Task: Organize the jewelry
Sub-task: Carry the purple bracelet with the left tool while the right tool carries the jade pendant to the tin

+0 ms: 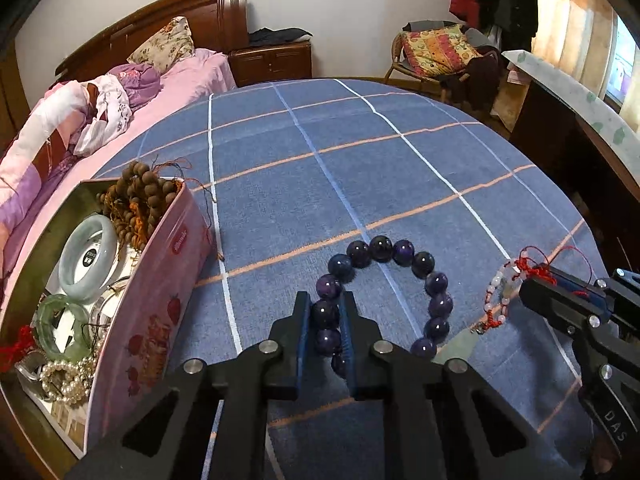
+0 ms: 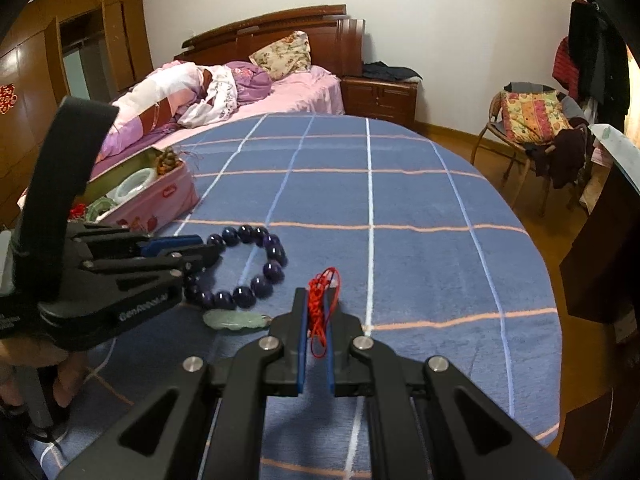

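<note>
A dark purple bead bracelet (image 1: 400, 252) lies on the blue checked tablecloth (image 1: 320, 152). My left gripper (image 1: 327, 304) is shut on its left side, with beads between the pads. In the right wrist view the bracelet (image 2: 256, 272) and the left gripper (image 2: 200, 254) show at left. My right gripper (image 2: 318, 300) is shut on the red cord (image 2: 320, 304) of a pale pink bead piece (image 1: 498, 292) with a jade pendant (image 2: 234, 320). It also shows in the left wrist view (image 1: 540, 284). A pink tin box (image 1: 148, 312) at left holds jade bangles, pearls and brown beads.
A bed with pink bedding (image 2: 224, 92) lies beyond the table's far left. A chair with a patterned cushion (image 2: 532, 116) stands at the right. A dark cabinet (image 2: 600, 240) is close to the table's right edge.
</note>
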{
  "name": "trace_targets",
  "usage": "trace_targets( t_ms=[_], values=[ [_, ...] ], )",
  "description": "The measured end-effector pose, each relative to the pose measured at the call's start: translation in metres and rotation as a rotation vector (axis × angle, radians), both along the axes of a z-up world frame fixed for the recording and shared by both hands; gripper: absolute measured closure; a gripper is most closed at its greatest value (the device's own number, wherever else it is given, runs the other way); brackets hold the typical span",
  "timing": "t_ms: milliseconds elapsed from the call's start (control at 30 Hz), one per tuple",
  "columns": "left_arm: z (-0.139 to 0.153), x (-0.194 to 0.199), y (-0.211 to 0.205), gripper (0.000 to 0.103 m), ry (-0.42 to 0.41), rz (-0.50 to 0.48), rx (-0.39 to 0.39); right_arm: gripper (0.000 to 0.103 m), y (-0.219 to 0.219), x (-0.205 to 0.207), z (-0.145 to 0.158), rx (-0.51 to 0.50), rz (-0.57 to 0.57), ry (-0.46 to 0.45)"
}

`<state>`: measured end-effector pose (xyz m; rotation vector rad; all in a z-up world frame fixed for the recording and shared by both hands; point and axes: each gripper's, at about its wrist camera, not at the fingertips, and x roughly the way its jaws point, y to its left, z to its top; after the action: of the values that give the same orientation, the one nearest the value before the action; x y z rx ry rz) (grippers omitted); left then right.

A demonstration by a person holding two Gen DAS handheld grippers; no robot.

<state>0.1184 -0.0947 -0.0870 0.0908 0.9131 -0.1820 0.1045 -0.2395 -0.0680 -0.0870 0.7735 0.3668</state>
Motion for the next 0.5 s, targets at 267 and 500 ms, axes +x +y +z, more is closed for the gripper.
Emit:
trace_targets(
  t_ms=[267,500],
  values=[
    [0.017,-0.013,0.003,0.089,-0.065,-0.004,-0.007,0.094,0.006,-0.007,0.015,0.015,0.005,-0.036],
    [0.036,-0.022,0.011,0.089,-0.114,-0.001,-0.019,0.094,0.012,-0.013,0.028,0.024,0.020,-0.068]
  ],
)
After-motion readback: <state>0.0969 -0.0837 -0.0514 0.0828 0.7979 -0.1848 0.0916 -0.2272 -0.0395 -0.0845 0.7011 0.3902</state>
